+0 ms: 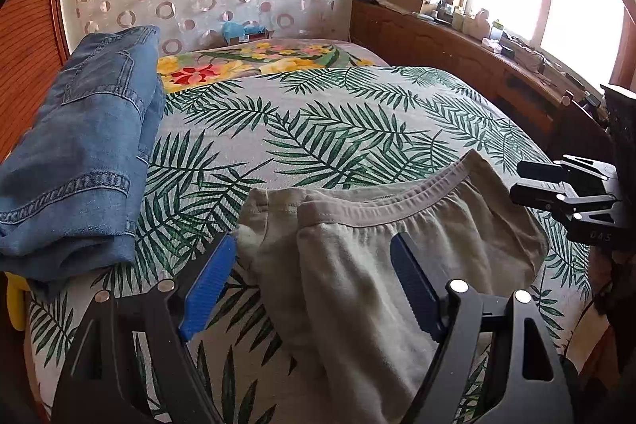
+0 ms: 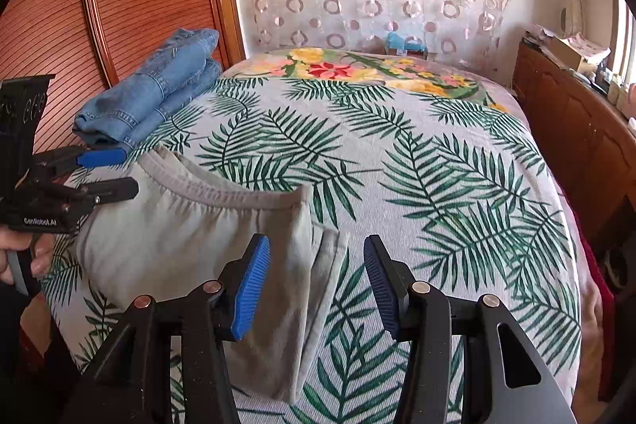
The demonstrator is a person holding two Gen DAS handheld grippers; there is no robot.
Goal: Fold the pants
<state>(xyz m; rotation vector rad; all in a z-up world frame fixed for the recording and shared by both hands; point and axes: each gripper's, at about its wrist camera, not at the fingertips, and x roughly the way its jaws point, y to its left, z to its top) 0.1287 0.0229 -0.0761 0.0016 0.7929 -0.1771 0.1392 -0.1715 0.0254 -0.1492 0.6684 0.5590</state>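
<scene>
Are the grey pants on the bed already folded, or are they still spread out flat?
Folded. The grey pants lie doubled on the leaf-print bedcover, with layered edges beside the waistband. Neither gripper holds them.

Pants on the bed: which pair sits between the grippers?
The grey pants, elastic waistband showing, lie between both open grippers. The folded blue jeans sit farther back by the wooden panel.
</scene>
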